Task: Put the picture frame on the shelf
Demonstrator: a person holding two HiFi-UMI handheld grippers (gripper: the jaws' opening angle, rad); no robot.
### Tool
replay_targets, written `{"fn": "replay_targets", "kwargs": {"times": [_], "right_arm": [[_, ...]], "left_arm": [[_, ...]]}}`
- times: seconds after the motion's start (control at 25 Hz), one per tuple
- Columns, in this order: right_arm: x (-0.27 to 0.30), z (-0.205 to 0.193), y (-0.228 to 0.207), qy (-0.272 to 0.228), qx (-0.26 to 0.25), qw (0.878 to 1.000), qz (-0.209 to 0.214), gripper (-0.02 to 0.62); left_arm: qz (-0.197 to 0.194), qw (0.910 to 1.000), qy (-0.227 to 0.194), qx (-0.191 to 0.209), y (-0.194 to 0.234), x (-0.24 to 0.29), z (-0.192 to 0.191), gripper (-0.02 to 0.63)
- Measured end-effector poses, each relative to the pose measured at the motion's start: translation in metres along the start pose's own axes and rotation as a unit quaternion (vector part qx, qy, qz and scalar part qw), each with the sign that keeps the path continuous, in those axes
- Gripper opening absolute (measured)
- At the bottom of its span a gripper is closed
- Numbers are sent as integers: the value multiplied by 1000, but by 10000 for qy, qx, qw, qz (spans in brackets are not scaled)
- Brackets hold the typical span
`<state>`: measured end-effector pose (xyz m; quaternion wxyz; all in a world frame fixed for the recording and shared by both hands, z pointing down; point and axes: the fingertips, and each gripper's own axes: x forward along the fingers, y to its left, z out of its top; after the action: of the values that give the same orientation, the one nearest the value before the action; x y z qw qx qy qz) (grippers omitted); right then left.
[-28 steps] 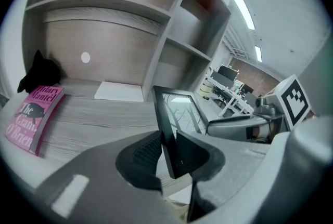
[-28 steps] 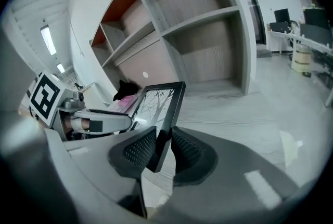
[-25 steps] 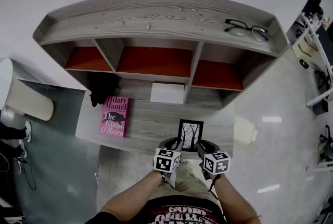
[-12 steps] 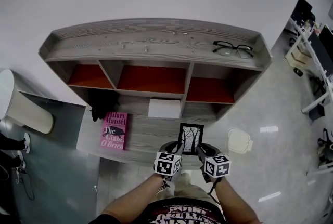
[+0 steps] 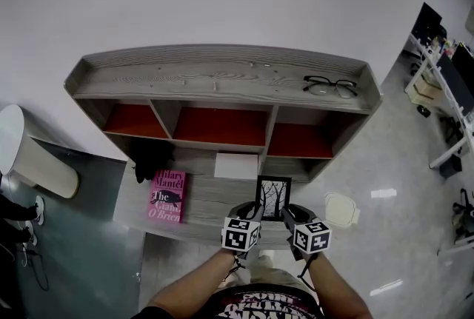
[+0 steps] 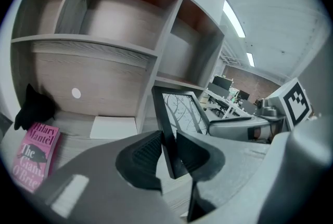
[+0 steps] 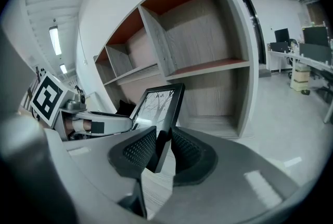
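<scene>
Left gripper (image 6: 167, 153): jaws part-closed, clamped on the left edge of the black picture frame (image 5: 272, 197). Right gripper (image 7: 162, 149): same on the right edge, pads pressing both faces. Frame is upright, tree print facing the person, over the worktop's (image 5: 211, 188) front edge, right of centre, in line with the divider between the middle and right cubbies of the shelf unit (image 5: 222, 77). Pink book (image 5: 167, 195) lies flat near the worktop's left edge, flat white box (image 5: 236, 165) at back centre, glasses (image 5: 329, 86) on the top board near its right end.
</scene>
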<state>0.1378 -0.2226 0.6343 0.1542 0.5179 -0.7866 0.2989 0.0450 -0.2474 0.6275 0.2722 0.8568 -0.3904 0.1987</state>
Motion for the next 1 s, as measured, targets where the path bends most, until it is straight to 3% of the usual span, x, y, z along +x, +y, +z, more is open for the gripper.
{"fn": "replay_targets", "kwargs": {"times": [0.56,1.0], "right_arm": [[-16,49,-49,-371,46,9986,-377,117],[-14,82,-77,-550,79,9978,-360,115]], "left_arm": [[-348,9990,-150,251,-31,41,57,94],[-341,9986,-262,292,-40,65,92,94]]}}
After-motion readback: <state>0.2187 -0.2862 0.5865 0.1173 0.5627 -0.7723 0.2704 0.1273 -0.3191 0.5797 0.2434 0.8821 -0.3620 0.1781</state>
